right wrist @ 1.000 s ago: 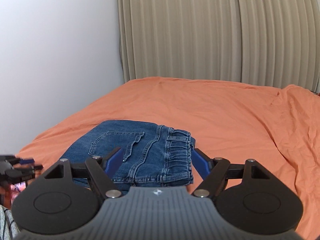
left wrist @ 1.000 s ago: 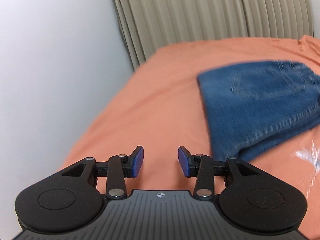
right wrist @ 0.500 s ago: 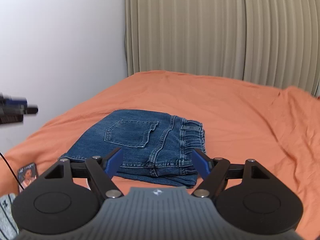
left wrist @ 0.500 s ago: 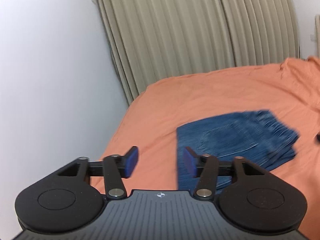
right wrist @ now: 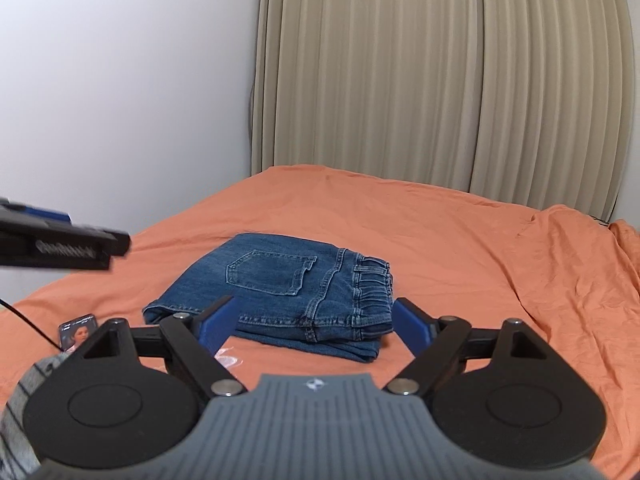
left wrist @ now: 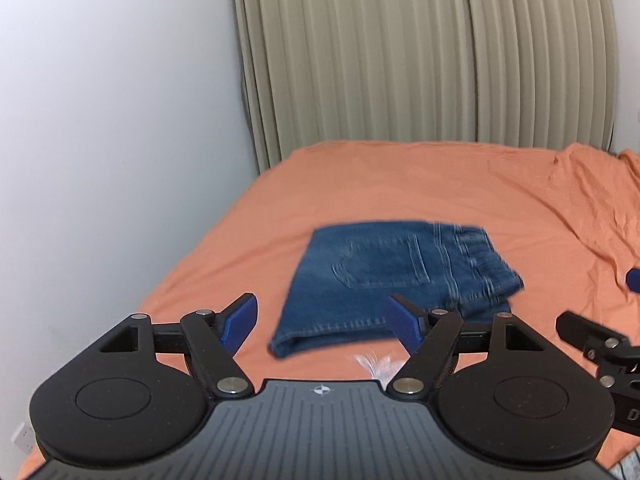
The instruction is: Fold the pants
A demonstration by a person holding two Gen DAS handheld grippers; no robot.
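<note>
Blue denim pants lie folded into a compact rectangle on the orange bed, back pocket up and waistband to the right. They also show in the right wrist view. My left gripper is open and empty, held above the bed short of the pants' near edge. My right gripper is open and empty, also held back from the pants. Part of the right gripper shows at the right edge of the left wrist view. The left gripper's body shows at the left of the right wrist view.
The orange bedsheet covers the bed, wrinkled at the right. Beige curtains hang behind it and a white wall stands at the left. A small photo card and a grey striped cloth lie at the near left.
Both grippers have drawn back and up from the folded pants, which now lie farther off in both views. The left gripper has opened wider. The pants have not moved.
</note>
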